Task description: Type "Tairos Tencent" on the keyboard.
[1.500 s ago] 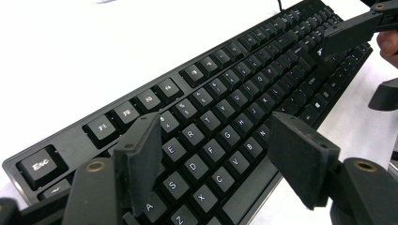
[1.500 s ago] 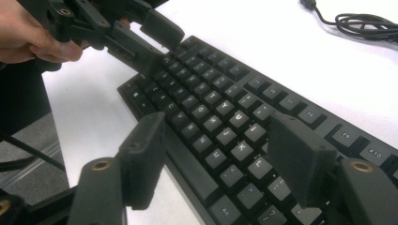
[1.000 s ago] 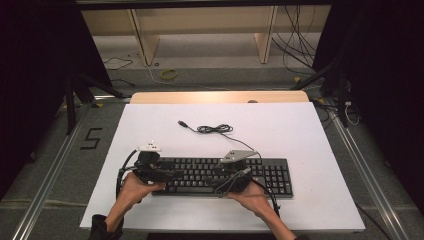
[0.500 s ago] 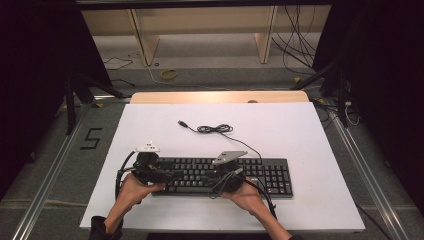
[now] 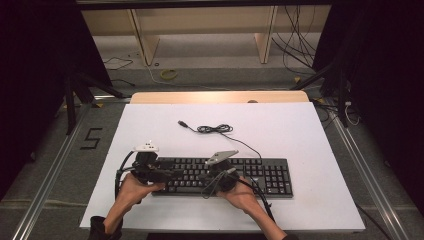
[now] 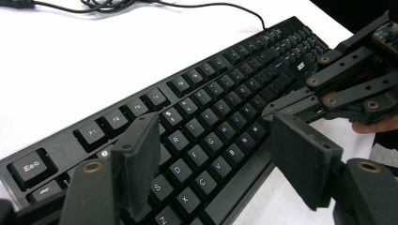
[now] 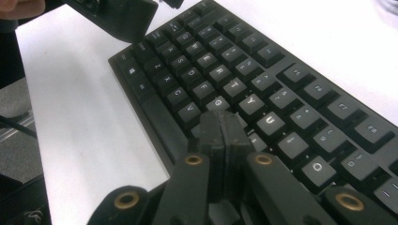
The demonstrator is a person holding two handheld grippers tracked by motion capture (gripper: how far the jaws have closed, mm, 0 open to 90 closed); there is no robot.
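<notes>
Keyboard (image 5: 220,175) is seen lying near the 6 o'clock edge of the white table (image 5: 310,130); bare surface is left toward 12, past the coiled cable (image 5: 215,129). Left gripper (image 6: 211,164) is held wide apart over the left keys, nothing gripped. Right gripper (image 7: 220,133) has just been closing, pads together, tips on the middle keys.

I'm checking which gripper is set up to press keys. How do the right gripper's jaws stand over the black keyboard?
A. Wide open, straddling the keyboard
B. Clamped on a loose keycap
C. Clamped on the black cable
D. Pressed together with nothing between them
D: in the right gripper view the right gripper has its two jaws pressed flat together with nothing between them, tips over the middle letter keys of the black keyboard.
</notes>
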